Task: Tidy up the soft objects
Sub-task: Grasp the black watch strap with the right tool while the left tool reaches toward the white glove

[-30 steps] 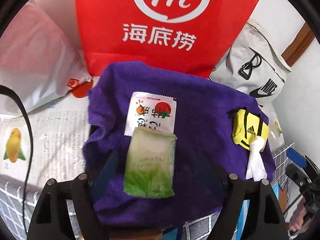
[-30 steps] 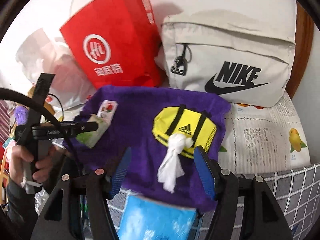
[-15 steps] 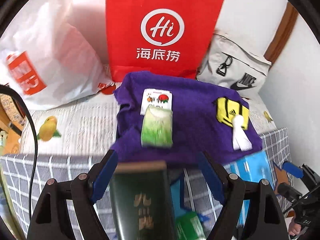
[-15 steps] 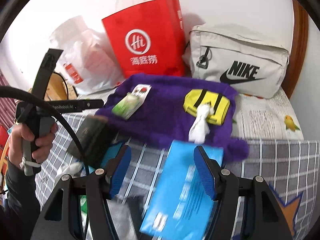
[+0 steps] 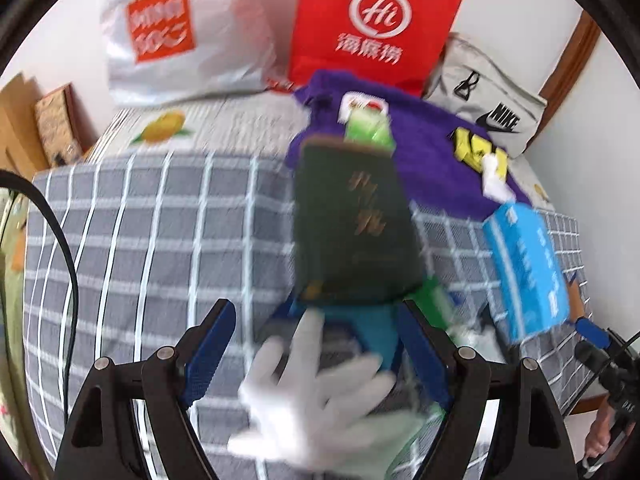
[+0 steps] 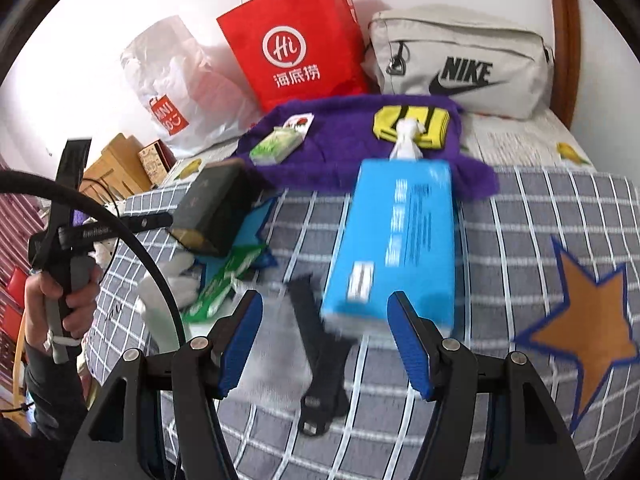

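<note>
A purple towel (image 5: 436, 136) (image 6: 352, 140) lies at the back of the bed with a green tissue pack (image 5: 368, 128) (image 6: 276, 146), a white sachet (image 6: 298, 122) and a yellow pouch (image 5: 476, 148) (image 6: 412, 124) on it. A dark green pack (image 5: 352, 220) (image 6: 212, 208) and a white glove (image 5: 320, 392) lie in front of my open, empty left gripper (image 5: 316, 344). A blue tissue pack (image 6: 396, 240) (image 5: 528, 268) lies just ahead of my open, empty right gripper (image 6: 324, 340). A black strap (image 6: 320, 352) lies between its fingers.
A red paper bag (image 6: 296, 56), a white plastic bag (image 5: 176, 36) and a grey Nike bag (image 6: 464, 60) stand against the wall behind the towel. A green packet (image 6: 224, 280) and blue card lie on the grey checked blanket (image 5: 140, 240). Boxes (image 6: 124, 160) stand left of the bed.
Both grippers have pulled back from the purple towel toward the near edge of the bed. The dark green pack, glove and blue tissue pack have come into view in front of them.
</note>
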The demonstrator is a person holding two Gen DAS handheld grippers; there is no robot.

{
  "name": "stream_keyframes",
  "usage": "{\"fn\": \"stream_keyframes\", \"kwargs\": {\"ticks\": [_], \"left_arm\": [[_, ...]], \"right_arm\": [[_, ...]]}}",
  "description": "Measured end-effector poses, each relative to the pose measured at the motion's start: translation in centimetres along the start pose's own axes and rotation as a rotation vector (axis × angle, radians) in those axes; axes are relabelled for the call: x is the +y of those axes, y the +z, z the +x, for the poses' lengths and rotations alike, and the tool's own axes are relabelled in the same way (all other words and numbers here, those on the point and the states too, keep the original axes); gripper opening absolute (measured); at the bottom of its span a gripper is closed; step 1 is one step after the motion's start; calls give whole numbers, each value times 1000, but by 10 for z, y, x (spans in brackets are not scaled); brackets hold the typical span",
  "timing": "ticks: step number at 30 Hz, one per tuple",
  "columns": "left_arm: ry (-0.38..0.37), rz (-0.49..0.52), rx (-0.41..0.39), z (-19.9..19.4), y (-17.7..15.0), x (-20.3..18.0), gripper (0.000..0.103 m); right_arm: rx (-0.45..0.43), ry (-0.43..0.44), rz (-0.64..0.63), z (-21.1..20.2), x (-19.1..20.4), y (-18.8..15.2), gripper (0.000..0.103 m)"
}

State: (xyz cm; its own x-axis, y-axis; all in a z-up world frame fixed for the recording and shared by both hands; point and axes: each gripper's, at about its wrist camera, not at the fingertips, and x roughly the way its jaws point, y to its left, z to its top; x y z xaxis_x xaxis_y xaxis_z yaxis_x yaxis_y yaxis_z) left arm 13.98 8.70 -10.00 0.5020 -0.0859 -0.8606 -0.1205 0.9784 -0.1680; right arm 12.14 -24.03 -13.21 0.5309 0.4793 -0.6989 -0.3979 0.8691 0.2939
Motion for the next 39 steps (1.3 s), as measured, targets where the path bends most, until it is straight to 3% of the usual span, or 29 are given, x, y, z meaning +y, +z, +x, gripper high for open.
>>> {"fn": "stream_keyframes", "kwargs": {"ticks": [3,6,13,16,19,21,23,26,31,39], "left_arm": [[1,-11,42,8,-26,11,81],[-52,2,98,21,-45,11,81],[85,149,32,26,-74,-18,82],[110,178,7,24,-79,-26,71],[92,176,1,19,-80,-28,54],[83,172,2,17,-83,-29,48],[86,167,2,16,-84,-29,44],[81,158,1,15,-85,-29,40],[54,128,1,11,-88,-24,35],[50,118,0,11,-90,-22,35]], "right_arm": [[14,-16,-5,-2,0,-15,65],[20,-39,-2,-3,-1,-30,65],[72,-62,11,21,-4,-56,65],[83,-73,7,32,-1,-61,64],[83,-58,23,42,1,-62,58],[80,-56,16,47,5,-62,47],[83,-65,-15,53,12,-63,24],[68,-109,-81,57,19,-65,21],[54,-67,-37,40,9,-67,21],[72,-126,9,29,-15,-73,21]]}}
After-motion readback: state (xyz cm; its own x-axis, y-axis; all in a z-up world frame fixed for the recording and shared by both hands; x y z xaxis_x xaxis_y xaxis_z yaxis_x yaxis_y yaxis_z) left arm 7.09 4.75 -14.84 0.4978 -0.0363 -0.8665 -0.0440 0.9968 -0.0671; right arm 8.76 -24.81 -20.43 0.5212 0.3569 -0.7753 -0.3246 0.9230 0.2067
